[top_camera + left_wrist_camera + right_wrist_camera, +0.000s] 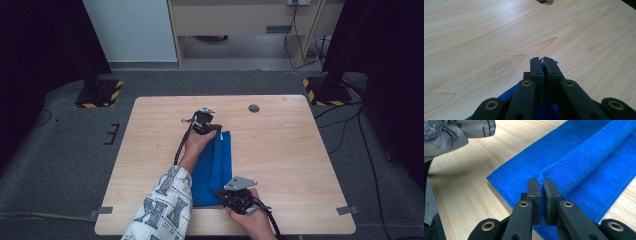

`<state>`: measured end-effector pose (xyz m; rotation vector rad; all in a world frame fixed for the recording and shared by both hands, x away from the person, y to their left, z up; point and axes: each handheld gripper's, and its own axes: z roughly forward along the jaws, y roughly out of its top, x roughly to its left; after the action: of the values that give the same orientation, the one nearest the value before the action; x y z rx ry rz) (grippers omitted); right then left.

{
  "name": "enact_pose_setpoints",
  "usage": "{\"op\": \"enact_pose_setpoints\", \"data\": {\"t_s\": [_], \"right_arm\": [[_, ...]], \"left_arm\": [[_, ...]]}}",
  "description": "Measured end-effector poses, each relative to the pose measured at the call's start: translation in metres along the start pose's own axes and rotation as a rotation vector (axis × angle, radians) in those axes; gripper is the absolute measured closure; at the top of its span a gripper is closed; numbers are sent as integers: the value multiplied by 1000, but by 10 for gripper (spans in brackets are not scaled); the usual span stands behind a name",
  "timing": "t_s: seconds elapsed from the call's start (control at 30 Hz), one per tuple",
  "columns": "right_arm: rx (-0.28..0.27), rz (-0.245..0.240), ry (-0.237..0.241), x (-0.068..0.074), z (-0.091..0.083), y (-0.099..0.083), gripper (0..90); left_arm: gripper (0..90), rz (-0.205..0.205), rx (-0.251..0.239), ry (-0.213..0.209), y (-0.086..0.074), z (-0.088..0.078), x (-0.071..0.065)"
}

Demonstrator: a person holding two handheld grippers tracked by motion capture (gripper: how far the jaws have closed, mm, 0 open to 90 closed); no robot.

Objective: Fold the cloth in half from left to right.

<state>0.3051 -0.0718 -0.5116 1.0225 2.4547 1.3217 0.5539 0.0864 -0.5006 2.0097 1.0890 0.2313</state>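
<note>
A blue cloth (215, 167) lies folded lengthwise on the wooden table (280, 150), running from near the front edge toward the middle. At its far end my left gripper (212, 131) is shut on the cloth's far corner; in the left gripper view a blue tip of the cloth (542, 64) pokes out between the closed jaws of that left gripper (543, 61). My right gripper (231, 196) sits at the near end, shut on the hem. In the right gripper view the right gripper (541, 183) pinches the edge of the folded top layer of the cloth (584, 162).
A round cable hole (254, 108) sits in the table near the far edge. A patterned sleeve (162, 210) crosses the front left of the table. Bare wood spreads to the right and left of the cloth. Cables trail on the floor.
</note>
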Motion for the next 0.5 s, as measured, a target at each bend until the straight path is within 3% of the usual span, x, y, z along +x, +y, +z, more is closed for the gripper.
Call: {"op": "enact_pose_setpoints", "data": {"t_s": [0.5], "right_arm": [[21, -1, -6, -4, -3, -5, 844]], "left_arm": [[855, 6, 13, 8, 0, 9, -9]]}}
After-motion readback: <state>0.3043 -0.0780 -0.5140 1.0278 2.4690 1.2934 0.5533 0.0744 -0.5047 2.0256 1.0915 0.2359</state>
